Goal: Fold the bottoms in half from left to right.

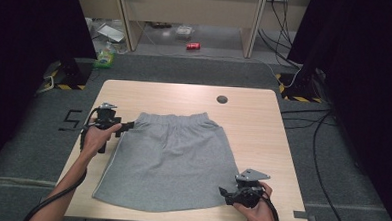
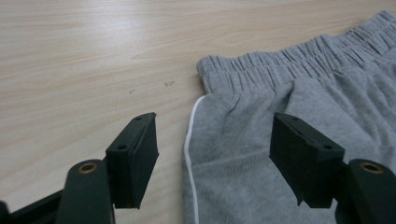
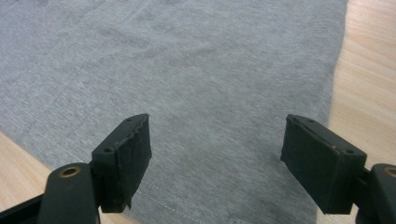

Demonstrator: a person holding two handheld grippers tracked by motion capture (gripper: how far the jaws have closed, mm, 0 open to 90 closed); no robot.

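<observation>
No brand, label or readable writing on anything here; the floor left of the table has a black tape mark shaped like a 5 [image 1: 72, 119].

Largest first: your light wood table [image 1: 262, 143], with a small dark round cap [image 1: 222, 99] near its far edge. Spread flat across the middle of it is a grey skirt [image 1: 169, 162], marl jersey knit, gathered elastic waistband [image 1: 171, 119] toward the far edge, hem toward the near edge. A thin white piping line [image 2: 188, 154] runs down its left side seam. The fabric is mostly smooth, with slight creasing under the waistband.

Your left gripper [image 1: 126, 125] sits at the skirt's far-left corner by the waistband end. In the left gripper view [image 2: 212, 158] its jaws are wide apart, one over bare wood and one over the cloth, straddling the piped edge, gripping nothing.

Your right gripper [image 1: 226, 193] is at the skirt's near-right corner, close to the table's near edge. In the right gripper view [image 3: 217, 161] the jaws are spread wide over the hem corner, holding nothing.

Beyond the table's far edge, on the floor, are a red can [image 1: 193, 46] and a green item [image 1: 104, 59], both too small to read.
</observation>
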